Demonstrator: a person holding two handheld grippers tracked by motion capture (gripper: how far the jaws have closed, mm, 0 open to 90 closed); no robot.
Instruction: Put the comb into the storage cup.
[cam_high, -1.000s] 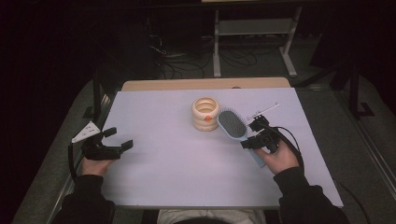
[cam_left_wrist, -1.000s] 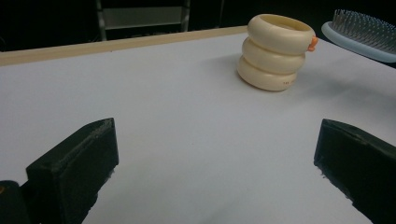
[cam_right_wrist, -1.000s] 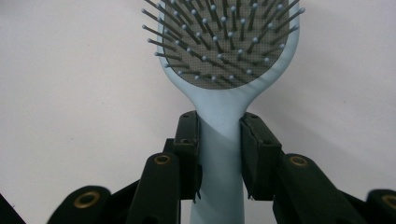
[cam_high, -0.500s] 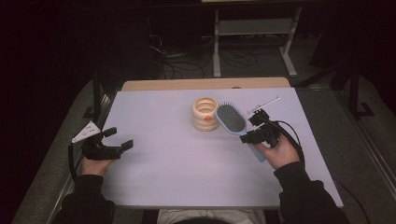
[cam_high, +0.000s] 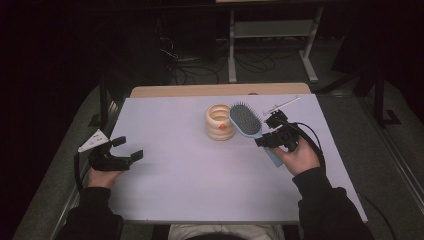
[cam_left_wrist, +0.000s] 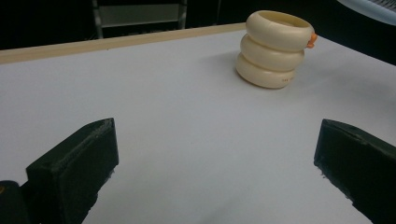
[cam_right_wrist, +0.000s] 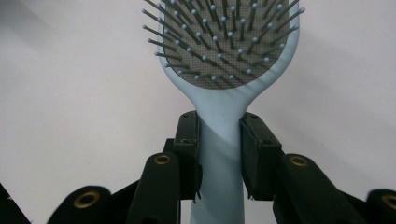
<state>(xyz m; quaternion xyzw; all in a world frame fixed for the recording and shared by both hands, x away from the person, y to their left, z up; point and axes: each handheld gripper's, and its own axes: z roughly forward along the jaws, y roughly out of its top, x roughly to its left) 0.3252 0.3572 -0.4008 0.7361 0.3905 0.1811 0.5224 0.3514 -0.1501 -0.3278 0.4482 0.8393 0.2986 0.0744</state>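
— Hairbrush first: where is it, and who has it?

— The right gripper has it. In the right gripper view its jaws are closed on the pale blue handle just below the head, one pad on each side, with the handle's tail running back toward the hand. The brush hangs above the bench, toward the far right corner, bristles turned up toward the high camera.

— Which way does its long axis run?

— Straight out along the jaws — head leading, handle trailing. From the high view the head points toward the far edge and a little left, and sits just beside the cream ringed holder; I cannot tell whether they touch.

— So the coming move turns on that?

— I'd judge so. The holder's open top lies left of the brush head, very near, so the right hand is the one placed to carry it across — but it is the head end, not the handle, that is nearest the opening.

— And the left gripper?

— Jaws wide apart, holding nothing, resting near the bench's left edge, well apart from the holder.
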